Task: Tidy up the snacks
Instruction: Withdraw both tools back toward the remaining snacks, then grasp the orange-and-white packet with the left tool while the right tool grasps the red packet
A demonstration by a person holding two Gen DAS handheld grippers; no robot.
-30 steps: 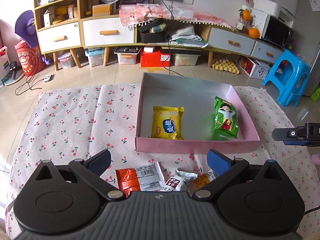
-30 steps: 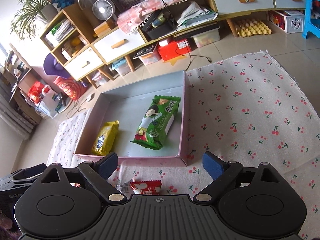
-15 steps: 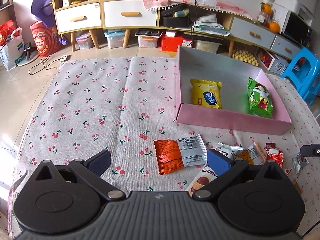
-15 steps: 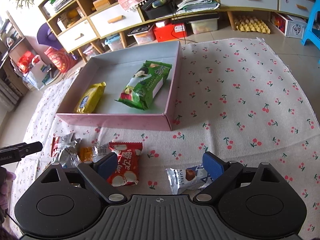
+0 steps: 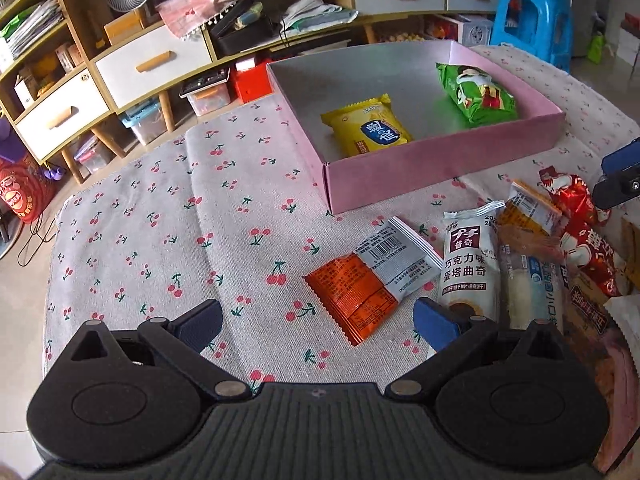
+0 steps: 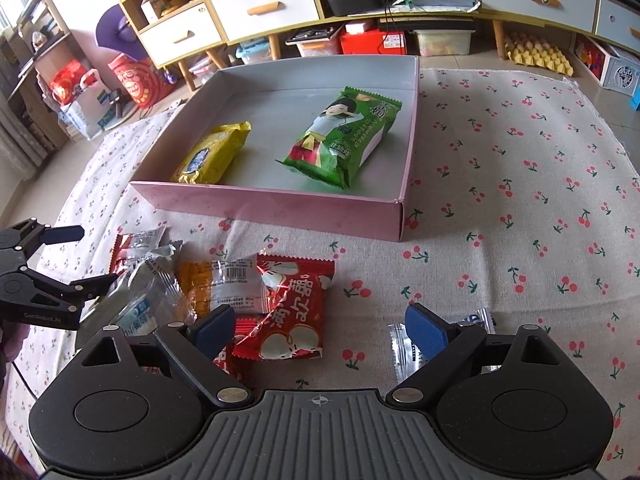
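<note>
Both grippers hung over the cherry-print cloth (image 5: 132,240) with jaws spread wide and nothing between them. The left gripper (image 5: 316,322) pointed down at an orange-and-silver packet (image 5: 372,276) lying flat just ahead of its fingers, with a white cookie packet (image 5: 470,260) close on its right. The right gripper (image 6: 320,326) hovered above a red packet (image 6: 294,312), whose lower edge sat near the left pad; a small silver-and-blue packet (image 6: 400,344) lay partly hidden behind the right finger.

The pink box (image 6: 272,204) stood beyond the loose pile and held two snacks so far: a yellow packet (image 6: 214,152) and a green packet (image 6: 342,138), apart from each other, with bare floor left between and around them. By that count most of the sorting seemed undone.

The main risk looked to be the crowding. The loose packets overlapped one another, so a closing pinch might have caught two wrappers at once, or only a crimped edge that would slip free on the lift. Flat foil on cloth gave the pads little to bite, and a shallow descent could just have pushed a packet along. The two grippers also worked near the same heap, so they might have bumped if both had reached in together
</note>
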